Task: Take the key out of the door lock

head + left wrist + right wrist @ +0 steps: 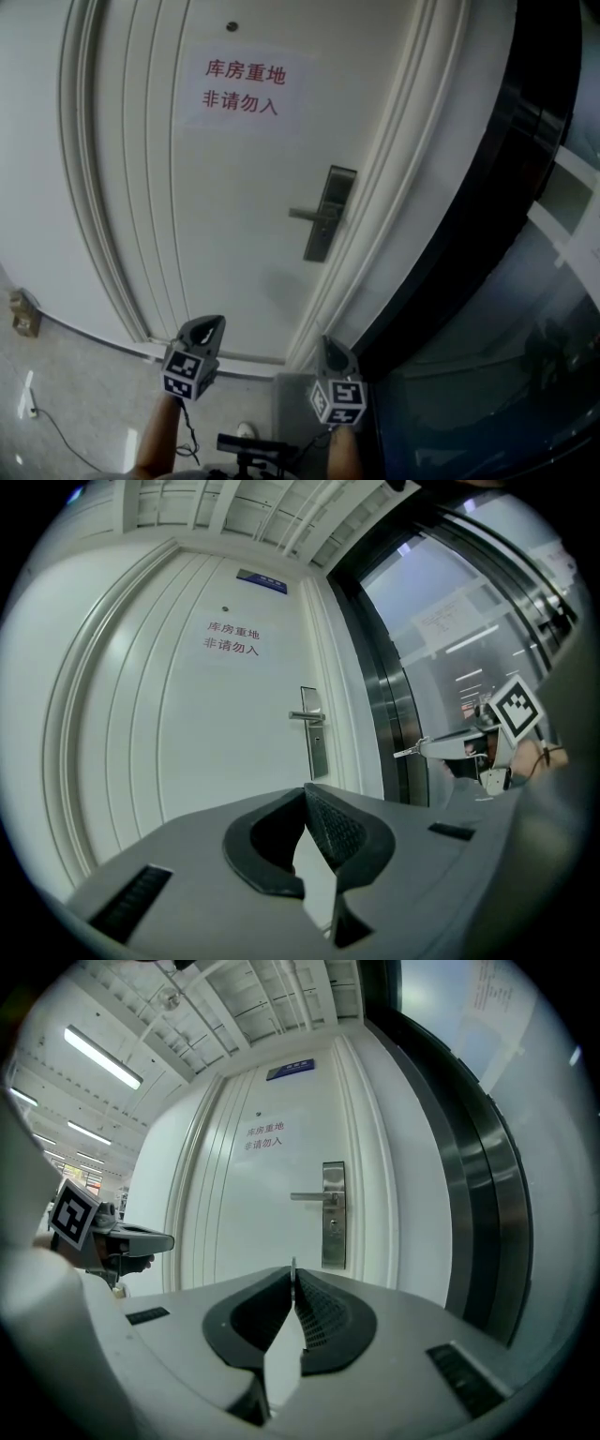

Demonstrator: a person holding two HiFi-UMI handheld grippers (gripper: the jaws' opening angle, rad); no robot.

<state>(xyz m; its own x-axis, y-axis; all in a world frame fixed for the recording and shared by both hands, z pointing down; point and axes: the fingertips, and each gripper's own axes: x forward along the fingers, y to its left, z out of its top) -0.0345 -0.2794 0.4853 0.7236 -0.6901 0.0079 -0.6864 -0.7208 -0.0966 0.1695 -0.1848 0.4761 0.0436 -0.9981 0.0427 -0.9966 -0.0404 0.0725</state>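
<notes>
Well back from the white door (234, 216), both tools hang low, well apart from the lock plate (328, 214). The right tool (293, 1274) is clamped on the key (410, 752), whose thin blade pokes out past its tips, and the left tool (305, 794) is closed on nothing. The pulling-out step looks done, so the next move probably calls only for a firm grip while the key is carried clear.

Smooth white-painted door (234, 206) with brushed-metal lock plate (337, 187) and matt paper notice (242, 86). A thin bright-metal key (410, 752) is held between the ribbed, matt dark pads (319, 1312) of the grey plastic right gripper (293, 1274). Glossy glass wall (469, 403) alongside.
</notes>
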